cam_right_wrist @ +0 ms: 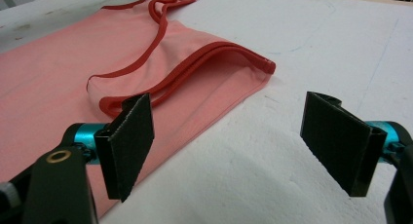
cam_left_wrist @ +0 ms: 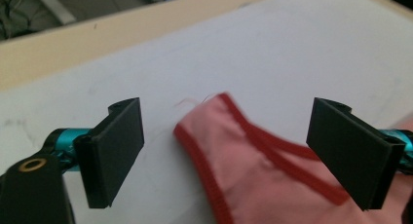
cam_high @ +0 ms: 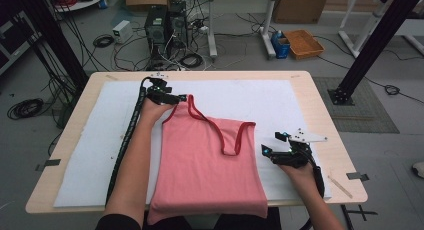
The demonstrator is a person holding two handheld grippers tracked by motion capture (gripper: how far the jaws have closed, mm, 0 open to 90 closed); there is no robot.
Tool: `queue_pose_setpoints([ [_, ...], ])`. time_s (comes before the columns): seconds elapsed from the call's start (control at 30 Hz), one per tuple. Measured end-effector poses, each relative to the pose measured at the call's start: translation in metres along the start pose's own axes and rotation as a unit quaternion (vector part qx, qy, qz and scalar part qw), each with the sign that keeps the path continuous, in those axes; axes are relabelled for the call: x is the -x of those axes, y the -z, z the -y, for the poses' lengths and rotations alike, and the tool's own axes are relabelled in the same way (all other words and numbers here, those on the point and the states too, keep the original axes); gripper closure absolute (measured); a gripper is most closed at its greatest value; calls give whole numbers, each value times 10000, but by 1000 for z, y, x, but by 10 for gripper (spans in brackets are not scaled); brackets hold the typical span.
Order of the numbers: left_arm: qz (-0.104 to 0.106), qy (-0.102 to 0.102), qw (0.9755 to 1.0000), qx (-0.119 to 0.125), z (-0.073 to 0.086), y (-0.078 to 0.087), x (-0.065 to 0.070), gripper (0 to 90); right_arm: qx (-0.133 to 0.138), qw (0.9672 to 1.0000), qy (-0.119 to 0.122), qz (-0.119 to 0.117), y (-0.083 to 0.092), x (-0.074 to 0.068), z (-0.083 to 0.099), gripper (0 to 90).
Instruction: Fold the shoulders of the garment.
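From above: we see a pink tank top (cam_high: 205, 165) with red trim lying flat on the white foam sheet (cam_high: 300, 105) that covers the wooden table (cam_high: 320, 95), its hem hanging over the near edge.
Left gripper, high view: our left gripper (cam_high: 181, 98) sits at the far shoulder strap (cam_high: 192, 107) of the top, right at the strap's tip; whether it touches the fabric we cannot tell from up here.
Right gripper, high view: our right gripper (cam_high: 270, 143) rests on the foam just beside the top's right edge, near the other strap (cam_high: 245, 132), clear of the cloth.
Left gripper view: both black jaws stand wide apart, with the strap end (cam_left_wrist: 214, 119) lying between them on the foam, touched by neither jaw. The red binding runs off toward the right jaw, slightly blurred.
Right gripper view: jaws spread wide as well, nothing between them but bare foam. The top's right edge lies off to the left, passing behind the left jaw, and the strap's folded corner (cam_right_wrist: 265, 65) points out onto the white sheet ahead.
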State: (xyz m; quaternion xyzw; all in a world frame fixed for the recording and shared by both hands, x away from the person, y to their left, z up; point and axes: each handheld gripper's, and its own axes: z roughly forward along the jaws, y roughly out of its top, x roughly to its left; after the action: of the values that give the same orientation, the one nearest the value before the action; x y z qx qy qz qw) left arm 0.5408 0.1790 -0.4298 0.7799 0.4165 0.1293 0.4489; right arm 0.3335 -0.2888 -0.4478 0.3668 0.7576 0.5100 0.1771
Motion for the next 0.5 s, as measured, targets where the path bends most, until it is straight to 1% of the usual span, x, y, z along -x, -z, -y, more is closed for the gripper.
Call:
queue_pose_setpoints([
  [0.03,-23,3,9999,-103,3,-4,-2,140,-8,10000,-8,3,0,0,0,196],
  [0.07,-60,15,9999,-157,5,-7,-2,141,-5,10000,16,-1,0,0,0,196],
  [0.13,-83,0,9997,-211,7,-12,-3,144,15,10000,43,10,0,-1,0,196],
  [0.17,-102,-32,9995,-283,8,-14,-4,152,23,10000,60,20,0,-1,0,196],
  [0.2,-124,-54,9991,-406,6,-18,-3,153,18,10000,51,30,0,-1,0,196],
  [0.23,-163,-91,9987,-467,4,-22,0,153,9,10000,43,31,0,-1,0,196],
  [0.27,-187,-188,9981,-548,1,-25,2,157,21,10000,46,38,0,-1,0,196],
  [0.3,-182,-275,9981,-529,-2,-28,5,172,24,10000,39,40,0,0,0,196],
  [0.4,-235,-297,9987,-340,-6,-33,10,241,8,10000,18,59,0,0,0,196],
  [0.43,-238,-244,9989,-332,-5,-35,10,290,9,10000,27,67,0,0,0,196],
  [0.47,-244,-213,9987,-390,-3,-37,10,337,-2,10000,22,73,0,0,0,196],
  [0.5,-257,-251,9982,-477,-1,-39,10,360,3,10000,24,72,0,-1,0,196],
])
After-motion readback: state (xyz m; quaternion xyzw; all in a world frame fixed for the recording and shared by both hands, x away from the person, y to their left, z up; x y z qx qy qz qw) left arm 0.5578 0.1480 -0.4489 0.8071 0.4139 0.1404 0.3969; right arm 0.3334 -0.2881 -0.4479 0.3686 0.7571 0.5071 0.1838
